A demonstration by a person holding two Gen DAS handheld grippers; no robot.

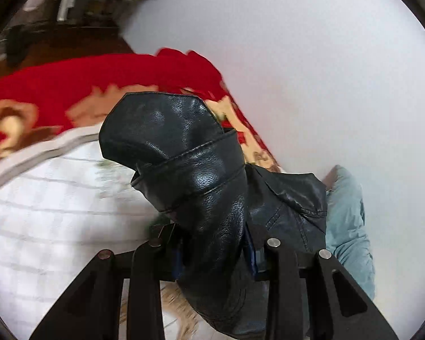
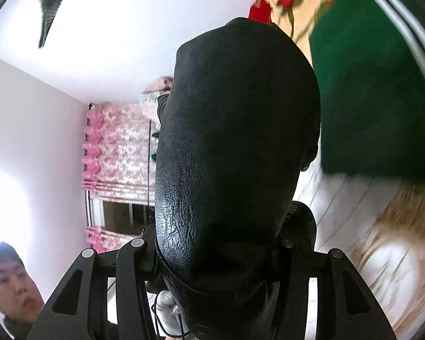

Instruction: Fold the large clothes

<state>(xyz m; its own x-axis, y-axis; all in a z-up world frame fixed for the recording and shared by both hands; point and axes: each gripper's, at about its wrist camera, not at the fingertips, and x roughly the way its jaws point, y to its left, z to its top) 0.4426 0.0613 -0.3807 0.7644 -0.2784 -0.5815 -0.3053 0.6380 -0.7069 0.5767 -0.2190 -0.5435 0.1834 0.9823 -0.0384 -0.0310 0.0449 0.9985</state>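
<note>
Jacket (image 1: 195,170): black leather, pebbled grain, glossy highlights, stitched seams. Left tongs (image 1: 215,250) and right tongs (image 2: 212,250): matt black plastic links with bright metal pins. Bed cover (image 1: 42,212): white quilted cloth. Blanket (image 1: 99,76): red patterned cloth.

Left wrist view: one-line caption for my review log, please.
Left gripper shut on a black leather jacket, lifted above a white quilted bedspread and red floral blanket.

Daylight blew out the wall (image 2: 28,141) at 9 o'clock; the bedding (image 1: 42,212) smeared with motion blur, fisheye edges curved dark
</note>
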